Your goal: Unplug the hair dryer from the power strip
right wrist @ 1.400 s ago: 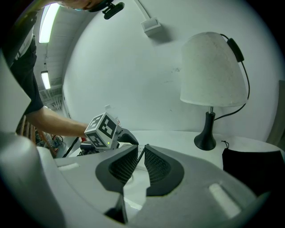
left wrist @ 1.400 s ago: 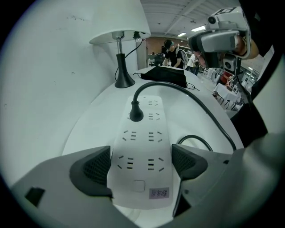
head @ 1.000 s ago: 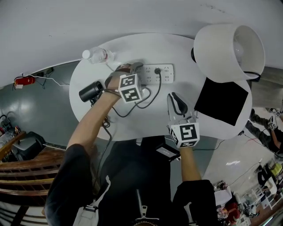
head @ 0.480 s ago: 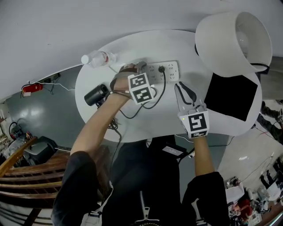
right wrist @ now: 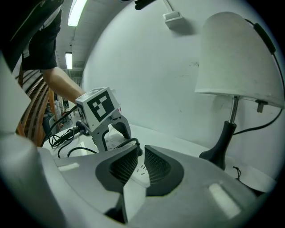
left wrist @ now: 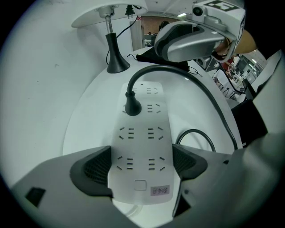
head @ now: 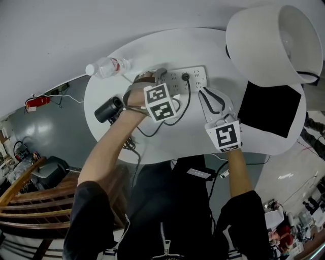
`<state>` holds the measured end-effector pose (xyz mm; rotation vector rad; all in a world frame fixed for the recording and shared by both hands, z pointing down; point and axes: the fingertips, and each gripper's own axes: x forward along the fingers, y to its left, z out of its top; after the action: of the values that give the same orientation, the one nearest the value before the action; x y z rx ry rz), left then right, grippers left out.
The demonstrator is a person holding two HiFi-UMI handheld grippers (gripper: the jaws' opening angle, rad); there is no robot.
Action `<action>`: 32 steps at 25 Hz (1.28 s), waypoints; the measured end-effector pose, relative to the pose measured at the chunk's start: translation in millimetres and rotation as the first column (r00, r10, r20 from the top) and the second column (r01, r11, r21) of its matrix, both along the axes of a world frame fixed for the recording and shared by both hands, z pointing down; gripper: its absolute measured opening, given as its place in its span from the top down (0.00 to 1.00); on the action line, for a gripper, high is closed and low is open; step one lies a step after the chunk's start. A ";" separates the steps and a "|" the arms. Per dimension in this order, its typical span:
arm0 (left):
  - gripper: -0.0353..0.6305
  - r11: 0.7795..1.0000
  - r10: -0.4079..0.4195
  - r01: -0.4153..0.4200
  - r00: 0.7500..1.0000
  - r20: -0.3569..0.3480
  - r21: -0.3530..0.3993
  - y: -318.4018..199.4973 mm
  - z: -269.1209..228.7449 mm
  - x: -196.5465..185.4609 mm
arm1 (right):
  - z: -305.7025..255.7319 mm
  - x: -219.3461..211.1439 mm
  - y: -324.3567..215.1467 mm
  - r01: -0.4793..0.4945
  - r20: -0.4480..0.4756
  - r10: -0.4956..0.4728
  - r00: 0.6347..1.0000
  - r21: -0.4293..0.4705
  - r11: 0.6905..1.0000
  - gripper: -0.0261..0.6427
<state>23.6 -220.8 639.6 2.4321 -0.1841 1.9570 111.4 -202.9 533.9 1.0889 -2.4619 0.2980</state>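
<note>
left gripper view: my left gripper (left wrist: 140, 171) clamps the pwr strip (left wrist: 141, 138) by its near end to brace it, plug (left wrist: 132, 107) seated in its socket. right gripper (right wrist: 140, 156), jaws narrow w/ nothing between, aims at the plug for the pull; hair dryer (head: 108, 109) lies near the strip.

A round white table (head: 167, 51) stands against a plain white wall (head: 101, 23), with a table lamp's big white shade (head: 264, 43) at its far right. Grey floor (head: 56, 132) lies to the left, beside a brown wooden railing (head: 28, 203). Strip lights (right wrist: 79, 11) glow on the ceiling.
</note>
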 end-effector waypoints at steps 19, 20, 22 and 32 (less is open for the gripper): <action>0.34 1.000 -0.004 0.004 1.000 0.002 0.012 1.2 1.5 -1.0 | 29.3 -29.0 -22.0 0.149 -0.052 -0.146 0.988 0.062 0.987 0.72; 0.34 1.000 -0.004 0.004 1.000 0.003 0.013 1.0 2.0 -1.1 | 30.0 -31.3 -24.0 0.155 -0.042 -0.152 0.987 0.066 0.986 0.72; 0.34 1.000 -0.005 0.005 1.000 0.007 0.015 0.6 3.2 -1.7 | 31.5 -35.8 -28.2 0.163 -0.024 -0.162 0.986 0.072 0.984 0.71; 0.34 1.000 -0.003 0.003 1.000 0.006 0.021 1.6 3.4 -0.7 | 38.1 -48.7 -37.7 0.183 -0.011 -0.182 0.983 0.071 0.981 0.72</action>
<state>22.9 -219.1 643.1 2.4371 -0.2096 1.9717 62.7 -240.6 571.9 0.8813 -2.5640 0.1517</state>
